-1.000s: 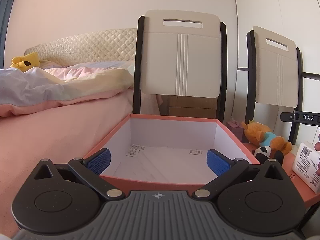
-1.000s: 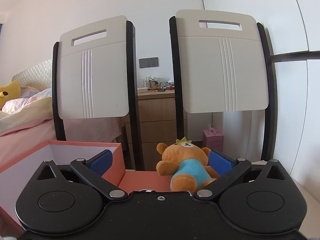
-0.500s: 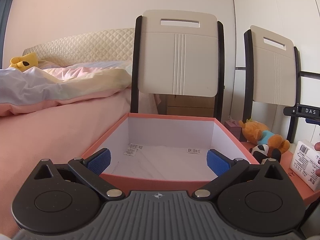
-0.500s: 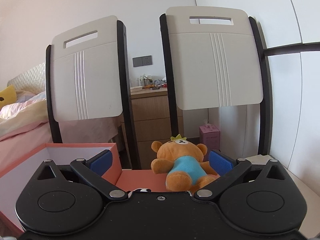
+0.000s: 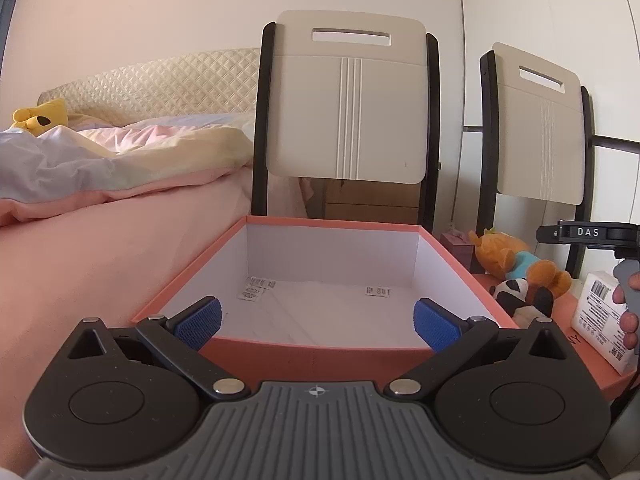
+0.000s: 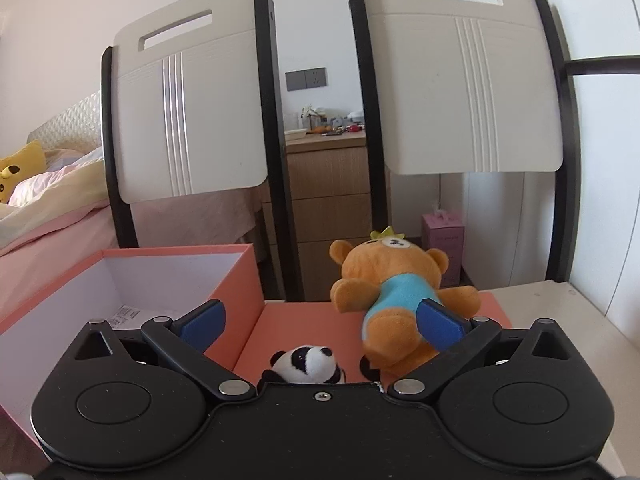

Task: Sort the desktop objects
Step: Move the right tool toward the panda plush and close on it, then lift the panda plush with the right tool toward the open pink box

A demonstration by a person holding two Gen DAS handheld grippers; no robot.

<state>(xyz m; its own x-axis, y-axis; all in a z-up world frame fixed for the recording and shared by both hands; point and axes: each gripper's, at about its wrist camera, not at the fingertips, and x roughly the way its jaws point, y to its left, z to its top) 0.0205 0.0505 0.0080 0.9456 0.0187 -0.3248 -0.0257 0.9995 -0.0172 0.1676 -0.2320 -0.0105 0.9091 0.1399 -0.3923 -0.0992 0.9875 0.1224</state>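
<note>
White letters "DAS" mark the right gripper [image 5: 588, 233]; both grippers' jaws gape apart, left gripper [image 5: 317, 322] over the box [image 5: 320, 350].

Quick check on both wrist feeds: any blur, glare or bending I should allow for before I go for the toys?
Left wrist view: sharp, soft daylight, no glare; fisheye bows the chair backs and the pink box rim. Right wrist view: also sharp, the orange bear evenly lit; the panda is half hidden behind the right gripper body, and edges curve strongly.

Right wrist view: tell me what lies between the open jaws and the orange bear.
Right wrist view: only the small panda plush on the salmon lid lies near the right gripper, beside the orange bear.
</note>
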